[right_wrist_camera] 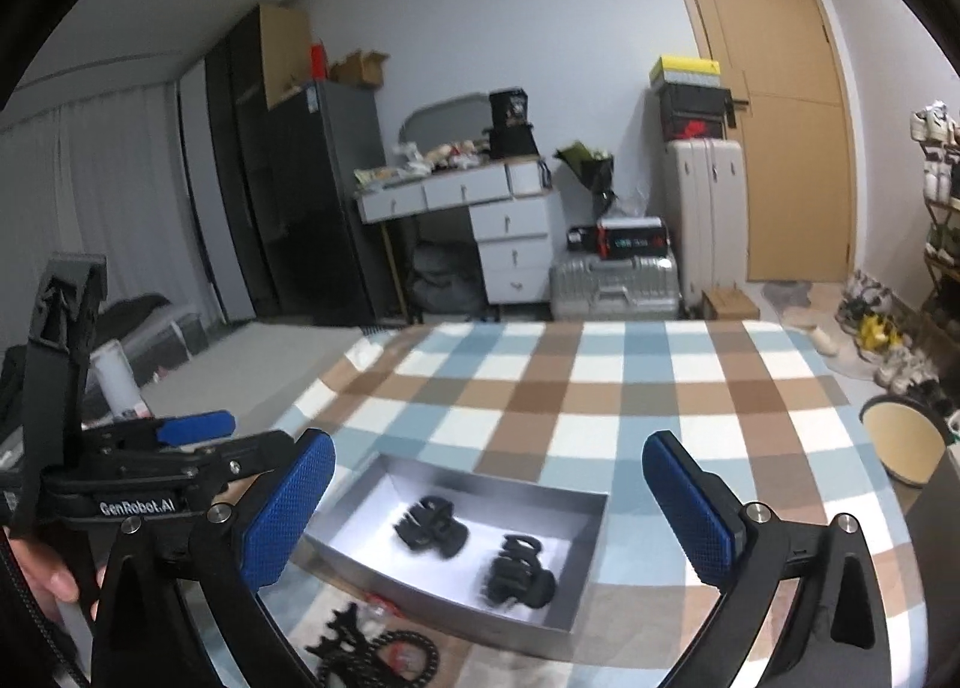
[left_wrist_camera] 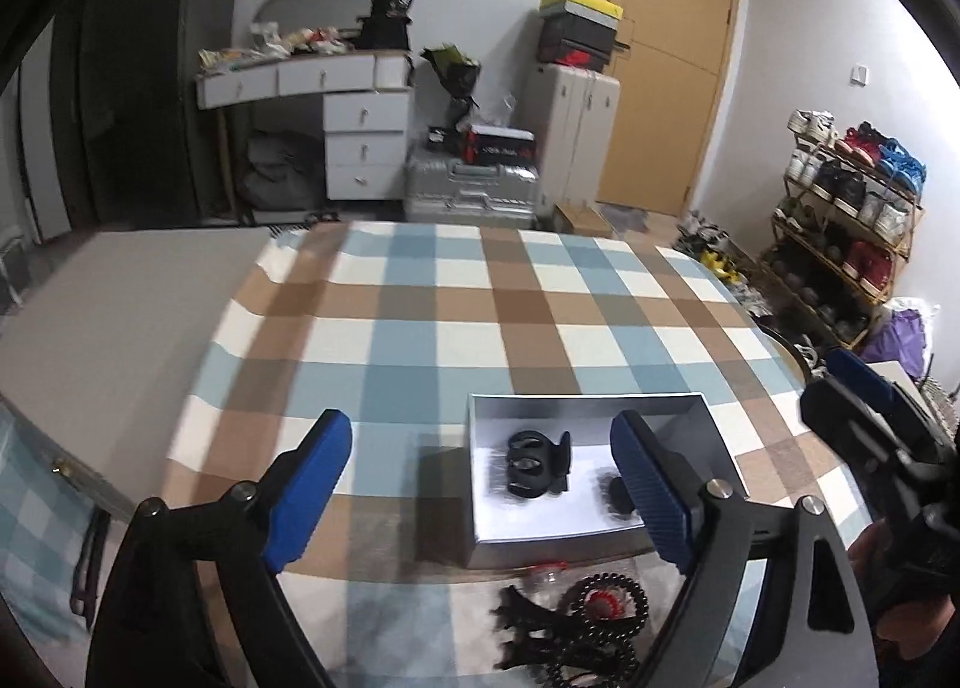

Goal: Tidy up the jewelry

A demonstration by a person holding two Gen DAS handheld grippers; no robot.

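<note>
— What does your left camera give you?

— My left claw (left_wrist_camera: 480, 502) is spread wide, holding nothing. The box (left_wrist_camera: 591, 401) sits on the checked cloth (left_wrist_camera: 420, 316), one clip (left_wrist_camera: 536, 463) inside plain to see, a second half hidden behind my finger. The pile (left_wrist_camera: 576, 622) of loose pieces lies just in front of the box.

— And the right?

— My right claw (right_wrist_camera: 489, 514) is also apart and empty. Here both clips (right_wrist_camera: 430, 526) show in the box, but the pile (right_wrist_camera: 378, 652) is mostly cut off.

— So, your next move?

— I'd drop low onto one piece from the pile, pinch only that, and lift clear of the box's wall.
</note>
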